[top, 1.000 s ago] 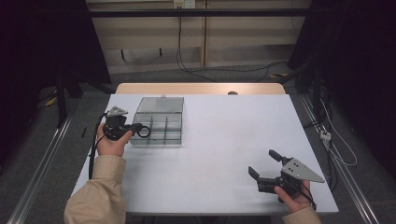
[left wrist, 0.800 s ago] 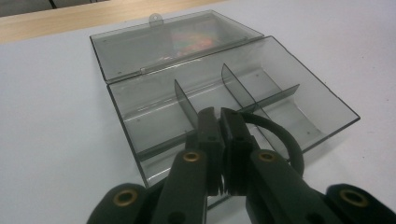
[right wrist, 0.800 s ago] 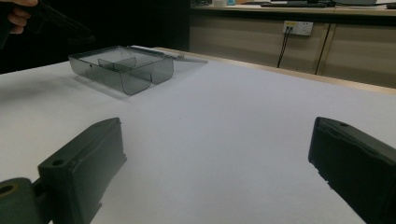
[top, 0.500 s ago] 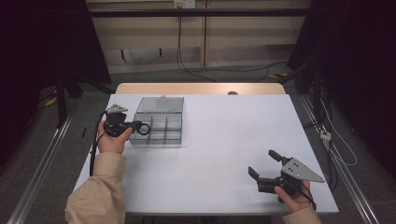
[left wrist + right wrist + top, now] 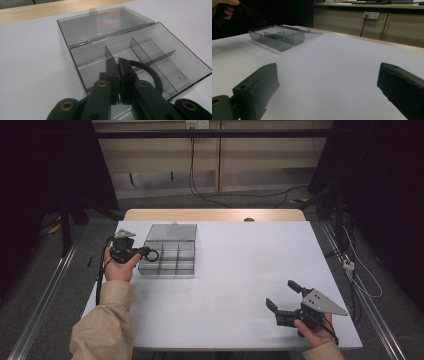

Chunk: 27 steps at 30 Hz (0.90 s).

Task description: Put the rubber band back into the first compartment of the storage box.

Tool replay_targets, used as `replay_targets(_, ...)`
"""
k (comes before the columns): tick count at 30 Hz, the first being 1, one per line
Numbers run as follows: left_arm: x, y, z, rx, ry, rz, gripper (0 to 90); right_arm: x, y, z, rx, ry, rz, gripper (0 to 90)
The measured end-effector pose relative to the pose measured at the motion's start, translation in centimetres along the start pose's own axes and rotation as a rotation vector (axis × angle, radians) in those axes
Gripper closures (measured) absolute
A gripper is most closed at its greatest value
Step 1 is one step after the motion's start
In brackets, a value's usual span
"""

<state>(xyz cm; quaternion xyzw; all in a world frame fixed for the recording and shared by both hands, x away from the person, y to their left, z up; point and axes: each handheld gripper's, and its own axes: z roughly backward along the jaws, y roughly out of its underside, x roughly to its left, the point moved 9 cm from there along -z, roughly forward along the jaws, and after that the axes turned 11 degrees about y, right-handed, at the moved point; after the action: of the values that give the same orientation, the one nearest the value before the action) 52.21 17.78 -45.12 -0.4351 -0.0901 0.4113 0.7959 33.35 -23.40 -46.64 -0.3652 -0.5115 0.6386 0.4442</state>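
A clear grey compartment box [image 5: 165, 271] lies on the white table at the left, its lid [image 5: 171, 232] folded open toward the far side. My left gripper [image 5: 144, 253] hangs over the box's left compartments, shut on a black ring [image 5: 151, 255]. In the left gripper view the jaws [image 5: 118, 60] are pressed together, and the ring [image 5: 152, 75] curves out to their right above the box's dividers [image 5: 152, 56]. My right gripper [image 5: 281, 293] rests near the front right of the table, open with nothing between its jaws [image 5: 329, 72]. From there the box [image 5: 284, 40] sits far off.
The table's wooden far edge [image 5: 210, 215] runs behind the box. White tabletop [image 5: 240, 265] stretches between the two grippers. Cables [image 5: 192, 175] trail on the floor beyond the table, and a metal rail [image 5: 45, 290] runs along its left side.
My left gripper has shifted slightly toward the far side with the ring still in it. The right gripper has stayed where it was.
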Motion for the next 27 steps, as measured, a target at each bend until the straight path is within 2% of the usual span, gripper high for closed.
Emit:
replay_targets(9, 0.1, -0.9, -0.5, -0.007, 0.005, 0.004, 88.2, 0.0, 0.1, 0.0, 0.003, -0.004, 0.001, 3.3)
replay_targets(17, 0.9, -1.0, -0.7, -0.006, -0.013, 0.011, 88.2, 0.0, 0.1, 0.0, 0.004, -0.005, 0.002, 3.3)
replay_targets(23, 1.4, -1.4, -0.8, -0.004, -0.023, -0.002, 88.2, 0.0, 0.1, 0.0, 0.005, -0.005, 0.0, 3.3)
replay_targets(27, 1.8, -1.2, -1.2, -0.004, -0.029, 0.008, 88.2, 0.0, 0.1, 0.0, 0.004, -0.006, -0.001, 3.3)
